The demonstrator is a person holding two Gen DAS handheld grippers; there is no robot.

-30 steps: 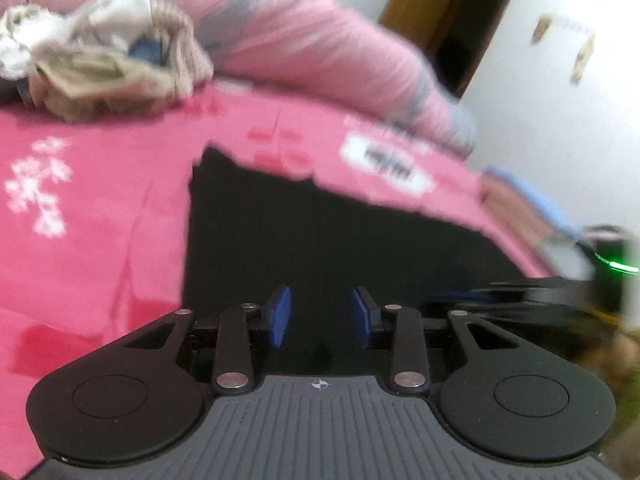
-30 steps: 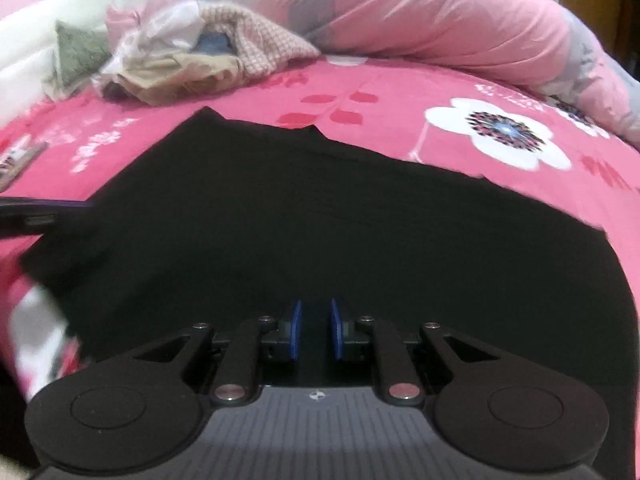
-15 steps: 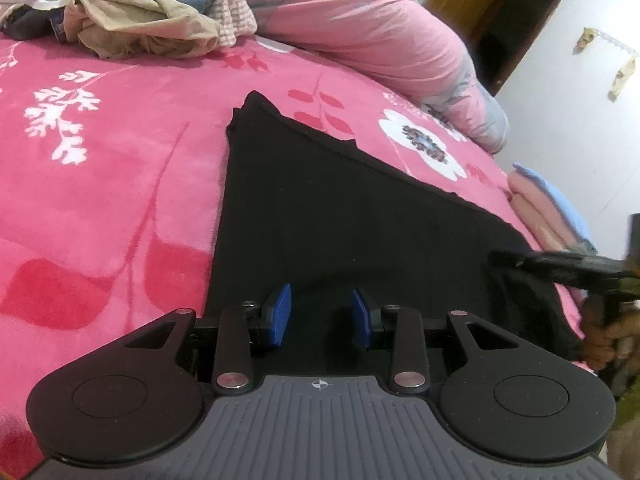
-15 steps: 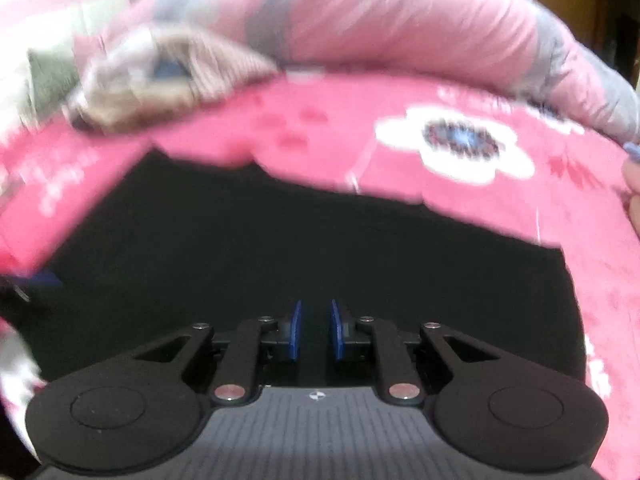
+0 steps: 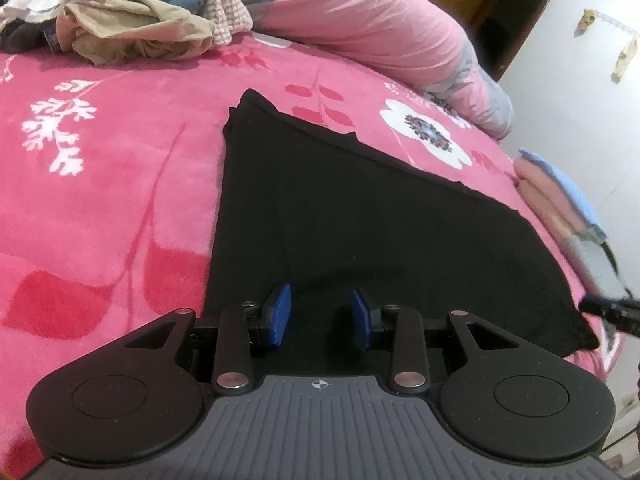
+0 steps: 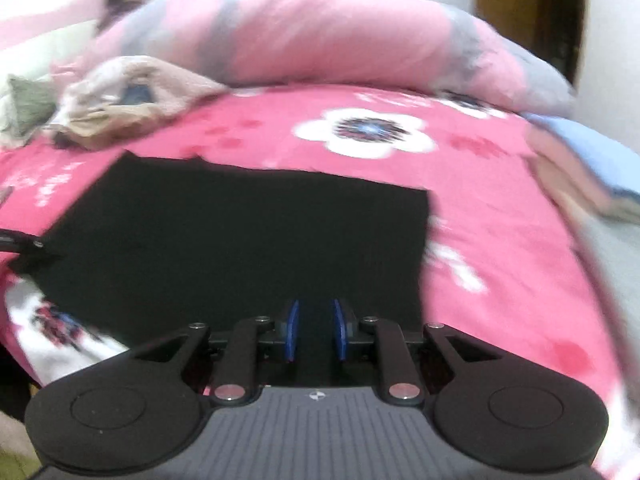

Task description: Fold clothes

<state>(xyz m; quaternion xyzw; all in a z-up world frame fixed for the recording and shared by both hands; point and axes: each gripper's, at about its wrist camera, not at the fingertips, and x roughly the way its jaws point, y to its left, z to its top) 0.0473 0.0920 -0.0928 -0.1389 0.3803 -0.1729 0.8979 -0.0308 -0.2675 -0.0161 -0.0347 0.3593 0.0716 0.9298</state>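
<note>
A black garment (image 5: pixel 360 232) lay spread flat on the pink floral blanket (image 5: pixel 112 184) of the bed, its outline roughly rectangular, with one far corner pointing toward 11 o'clock in the left wrist view and a near corner trailing off at 3 o'clock. A faint seam or crease ran down its left part, so it may already have carried one fold, though the dark cloth hid the layers too well to be sure. It fitted either a piece laid out ready for folding or one partly folded and smoothed down.

The left tongs (image 5: pixel 320 316) stood moderately apart over the near edge of the garment, with nothing seen between the blue pads (image 5: pixel 280 312). The right tongs (image 6: pixel 316 330) were narrow, a slim gap between them, poised over the near edge as well; that view was blurred, and I could not tell whether any cloth was pinched there.

At 10 o'clock in the left wrist view a heap of loose clothes (image 5: pixel 120 20) sat crumpled on the blanket, plainly unfolded, so by my judgement much of the job remained. At 3 o'clock, by the bed's edge, a small stack of pink and blue items (image 5: pixel 560 196) looked neatly flat, possibly finished pieces. A pink quilt (image 5: pixel 380 28) was bunched along the far side.
</note>
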